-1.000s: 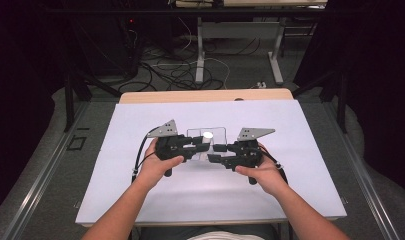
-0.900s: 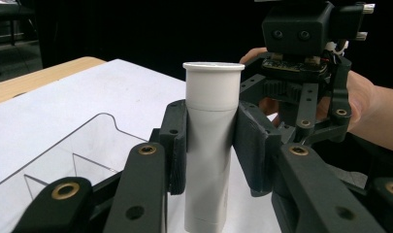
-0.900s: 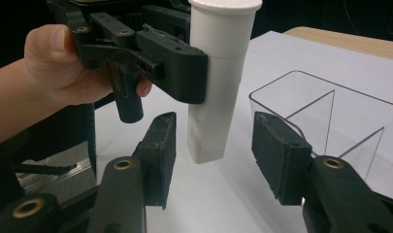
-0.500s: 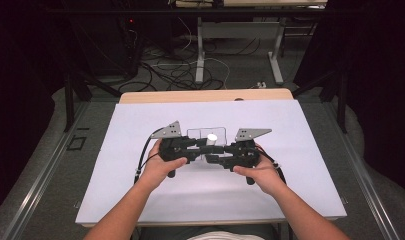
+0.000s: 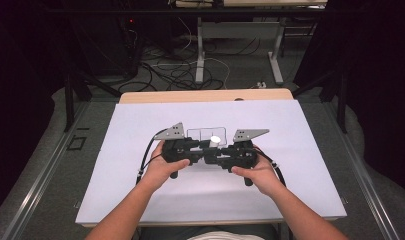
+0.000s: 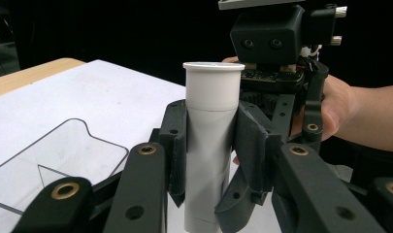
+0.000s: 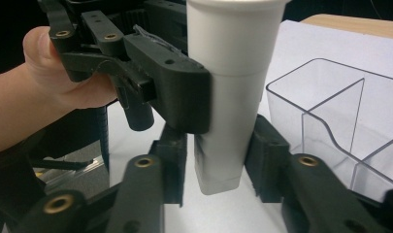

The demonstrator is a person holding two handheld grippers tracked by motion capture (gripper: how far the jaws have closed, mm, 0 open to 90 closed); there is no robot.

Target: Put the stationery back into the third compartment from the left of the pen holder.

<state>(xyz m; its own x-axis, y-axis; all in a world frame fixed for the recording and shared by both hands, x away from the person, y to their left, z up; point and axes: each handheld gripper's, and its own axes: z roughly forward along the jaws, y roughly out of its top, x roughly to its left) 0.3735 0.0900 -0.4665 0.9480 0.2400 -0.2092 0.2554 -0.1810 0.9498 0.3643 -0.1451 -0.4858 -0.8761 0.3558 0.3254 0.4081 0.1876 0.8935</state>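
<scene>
We see a clear plastic tray (image 5: 208, 134) with dividers standing on the white sheet (image 5: 140, 130) that covers the wooden table (image 5: 205, 95), just behind the 2 grippers; in the left gripper view the tray (image 6: 63, 160) sits low at the left, and in the right gripper view the tray (image 7: 339, 116) sits at the right, beside the tube. Nothing lies between the grippers and the tray.

The white tube (image 5: 214, 141) stands upright between the 2 grippers, near the middle of the sheet and just in front of the tray. It is a plain, matte cylinder with a wider cap section on top and a narrower body below (image 6: 211, 141).

The left gripper (image 5: 197, 150) is clenched on the tube, its pads pressing the body just under the cap. The right gripper (image 5: 210, 156) has just been closing, with the lower end of the tube (image 7: 223, 145) between its jaws; its pads sit at the tube's sides, though we cannot tell whether they press.
</scene>
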